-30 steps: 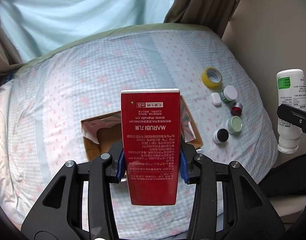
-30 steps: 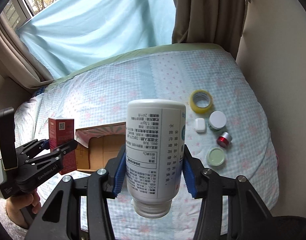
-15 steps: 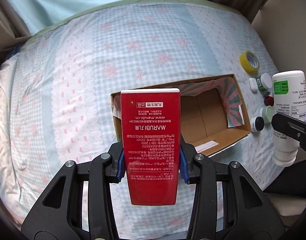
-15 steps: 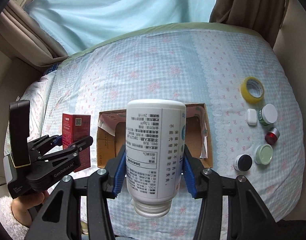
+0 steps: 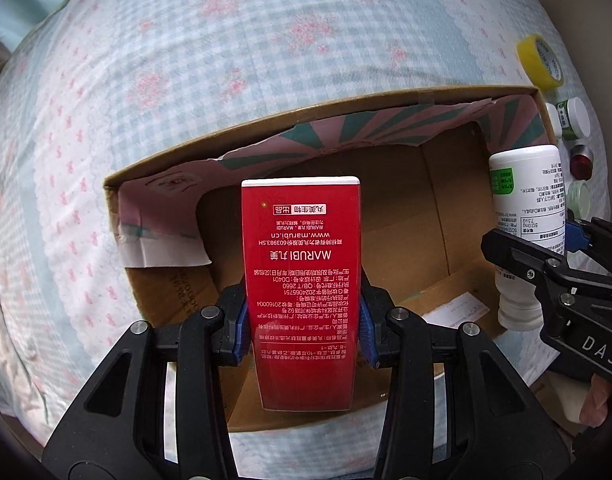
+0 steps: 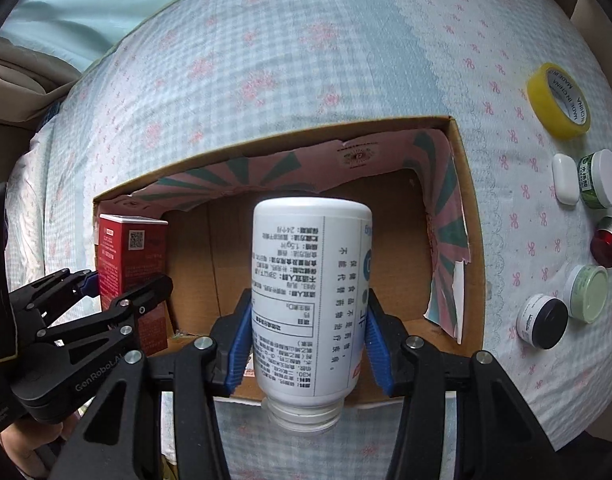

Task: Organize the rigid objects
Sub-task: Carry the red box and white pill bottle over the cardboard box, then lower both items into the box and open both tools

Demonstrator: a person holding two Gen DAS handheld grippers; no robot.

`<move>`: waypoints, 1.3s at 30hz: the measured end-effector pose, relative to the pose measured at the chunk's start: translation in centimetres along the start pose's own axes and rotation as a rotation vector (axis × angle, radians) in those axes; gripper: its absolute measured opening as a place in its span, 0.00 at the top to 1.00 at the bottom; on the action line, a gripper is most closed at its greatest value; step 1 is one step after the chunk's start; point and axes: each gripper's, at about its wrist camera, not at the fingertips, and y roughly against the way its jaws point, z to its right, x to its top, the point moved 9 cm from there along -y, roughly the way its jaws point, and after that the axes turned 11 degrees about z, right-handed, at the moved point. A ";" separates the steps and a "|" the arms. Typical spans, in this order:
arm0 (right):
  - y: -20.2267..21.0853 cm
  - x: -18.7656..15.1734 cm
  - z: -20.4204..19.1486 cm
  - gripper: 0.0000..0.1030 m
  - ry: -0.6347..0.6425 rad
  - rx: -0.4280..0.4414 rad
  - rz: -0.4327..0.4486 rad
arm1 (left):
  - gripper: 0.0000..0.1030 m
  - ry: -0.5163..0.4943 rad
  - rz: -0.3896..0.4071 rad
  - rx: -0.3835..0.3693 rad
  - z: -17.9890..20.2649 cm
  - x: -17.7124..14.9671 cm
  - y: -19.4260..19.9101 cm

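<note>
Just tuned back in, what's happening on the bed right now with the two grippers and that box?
The left gripper is clamped on a red carton, and the right gripper on a white bottle held cap-down. Both hang over the open cardboard box on the bed; neither item is released. A yellow tape roll, a white case and several small jars lie on the bedspread right of the box.

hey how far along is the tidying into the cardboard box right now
Done: nothing visible yet lies in the open cardboard box. In hand: the left gripper clamps a tall red carton, and the right gripper clamps an upside-down white plastic bottle, both held at the box opening. Left: a yellow tape roll, a small white case and five small jars on the bedspread.
</note>
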 end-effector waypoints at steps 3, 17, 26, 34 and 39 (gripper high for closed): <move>-1.7 0.0 -0.1 0.55 0.052 0.004 -0.003 | 0.63 0.033 -0.039 -0.008 0.3 0.3 -2.0; -3.1 -1.0 -0.3 0.53 0.292 -0.057 0.013 | 0.44 0.160 -0.073 0.008 0.0 1.1 -3.6; -1.2 -2.4 -0.5 0.00 0.240 0.004 0.040 | 0.00 0.219 0.000 0.007 0.0 2.3 -1.7; 0.7 -2.0 -1.1 0.00 0.254 -0.030 0.074 | 0.00 0.185 0.050 0.017 0.1 1.9 3.3; 3.6 -1.5 -1.2 0.00 0.252 -0.038 0.119 | 0.00 0.178 0.106 0.023 -0.2 1.0 7.1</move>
